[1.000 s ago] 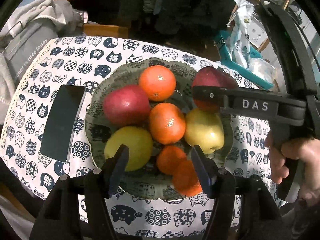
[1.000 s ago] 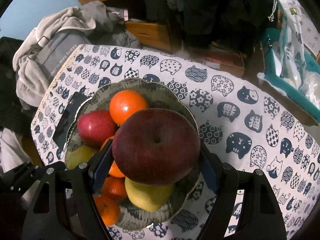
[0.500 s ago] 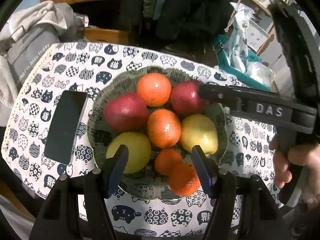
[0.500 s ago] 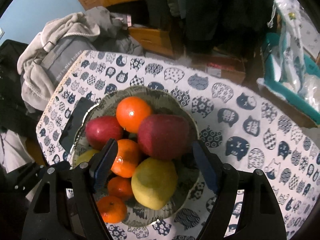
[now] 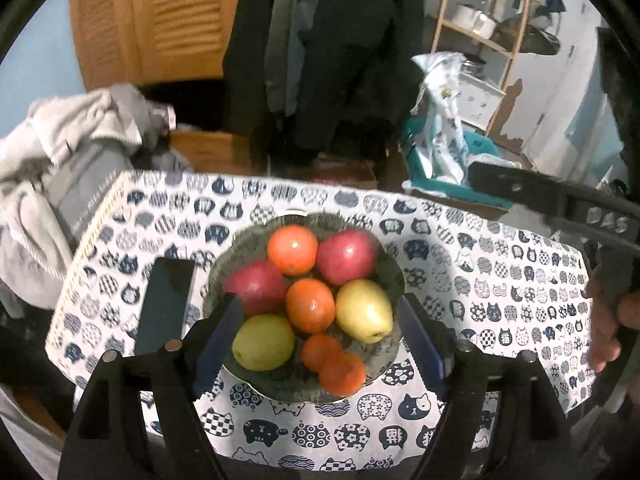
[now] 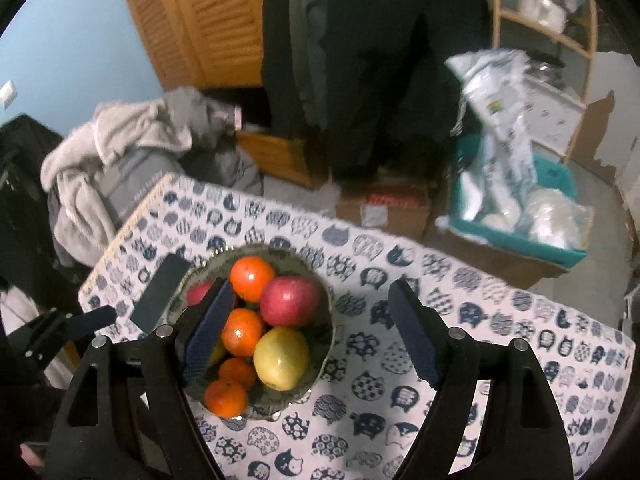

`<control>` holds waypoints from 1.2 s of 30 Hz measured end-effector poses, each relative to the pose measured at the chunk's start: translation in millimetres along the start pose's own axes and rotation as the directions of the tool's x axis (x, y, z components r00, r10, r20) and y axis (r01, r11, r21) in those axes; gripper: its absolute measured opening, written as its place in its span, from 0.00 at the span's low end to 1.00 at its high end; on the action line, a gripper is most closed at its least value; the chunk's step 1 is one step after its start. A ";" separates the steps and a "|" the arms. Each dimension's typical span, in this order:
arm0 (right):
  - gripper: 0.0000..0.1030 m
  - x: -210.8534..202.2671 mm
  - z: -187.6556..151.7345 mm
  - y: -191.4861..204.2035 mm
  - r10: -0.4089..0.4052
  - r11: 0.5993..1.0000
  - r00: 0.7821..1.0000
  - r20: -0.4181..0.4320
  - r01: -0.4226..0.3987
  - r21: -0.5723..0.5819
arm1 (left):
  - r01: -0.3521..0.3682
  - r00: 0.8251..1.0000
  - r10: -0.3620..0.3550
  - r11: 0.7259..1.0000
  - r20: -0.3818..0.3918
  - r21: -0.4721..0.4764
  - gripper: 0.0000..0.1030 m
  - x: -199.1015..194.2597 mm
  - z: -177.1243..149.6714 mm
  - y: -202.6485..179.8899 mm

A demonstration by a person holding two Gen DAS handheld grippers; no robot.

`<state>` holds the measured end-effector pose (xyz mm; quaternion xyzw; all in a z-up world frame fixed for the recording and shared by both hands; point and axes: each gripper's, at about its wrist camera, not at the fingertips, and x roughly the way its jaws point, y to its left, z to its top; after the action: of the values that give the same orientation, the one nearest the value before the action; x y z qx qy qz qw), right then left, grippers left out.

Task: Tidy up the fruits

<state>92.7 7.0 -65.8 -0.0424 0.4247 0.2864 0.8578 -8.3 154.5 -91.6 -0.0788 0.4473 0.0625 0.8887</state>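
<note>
Glazed greenish bowl [image 5: 390, 280] near middle of tabletop [image 5: 500, 292], piled with fruit: two red apples [image 5: 346, 256], two yellow-green apples [image 5: 362, 310], several oranges [image 5: 310, 304]. Dark phone [image 5: 164, 306] flat just left of bowl, apart from rim. White cloth printed with navy cat faces over whole tabletop, woven edge showing at far left corner.

Left hand-held gripper [image 5: 318, 342] above bowl's near side, jaws just widened, spread, nothing between pads. Right hand-held gripper [image 6: 310, 334] likewise just widened, spread and empty, above bowl's right edge; fingers [image 5: 604, 344] of person on its handle.

Beyond table: heap of grey and cream clothing [image 6: 120, 148] left, louvred wooden doors [image 6: 200, 20], dark hanging coats, cardboard box [image 6: 384, 208] on floor, teal bin [image 6: 520, 208] stuffed with plastic bags, pale wooden shelving [image 5: 480, 20] right. Wall light blue.
</note>
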 end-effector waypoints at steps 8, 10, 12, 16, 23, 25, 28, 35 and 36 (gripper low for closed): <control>0.81 -75.5 -0.1 -3.8 -0.022 1.000 0.991 0.133 0.023 -0.005 | -0.005 0.998 0.002 0.999 0.061 0.042 0.84 -37.3 10.9 -16.0; 0.82 -90.9 -1.8 -2.5 -0.027 0.999 0.987 0.161 0.030 -0.015 | -0.004 0.996 0.000 0.999 0.088 0.041 0.85 -48.0 14.1 -19.4; 0.82 -105.6 -4.7 -2.1 -0.029 0.999 0.982 0.187 0.034 -0.022 | -0.003 0.994 -0.002 0.999 0.110 0.044 0.85 -57.7 17.0 -23.5; 0.82 -131.2 -12.4 -5.9 -0.032 0.999 0.973 0.230 0.040 -0.027 | 0.008 0.989 -0.016 0.998 0.149 0.055 0.89 -77.8 21.3 -36.1; 0.82 -160.3 -27.1 -20.6 -0.091 0.995 0.957 0.274 0.098 -0.012 | 0.011 0.978 -0.033 0.994 0.208 0.105 0.97 -101.6 23.3 -59.8; 0.82 -162.7 -31.2 -26.5 -0.106 0.994 0.956 0.273 0.111 -0.002 | 0.006 0.974 -0.032 0.993 0.225 0.115 0.97 -105.9 23.6 -66.1; 0.82 -164.2 -37.6 -35.5 -0.120 0.993 0.957 0.266 0.121 0.013 | -0.002 0.973 -0.027 0.992 0.230 0.128 0.97 -108.4 24.6 -75.1; 0.82 -165.2 -48.9 -48.9 -0.131 0.991 0.961 0.245 0.126 0.036 | -0.010 0.971 -0.026 0.989 0.236 0.151 0.97 -112.1 23.7 -90.5; 0.82 -166.2 -49.9 -48.9 -0.131 0.991 0.961 0.245 0.126 0.035 | -0.013 0.971 -0.024 0.988 0.237 0.152 0.97 -112.8 23.2 -92.4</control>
<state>4.4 -125.2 19.2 -0.0256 0.3136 0.2289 0.9212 -40.1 63.9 20.6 -0.0039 0.3405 0.0348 0.9396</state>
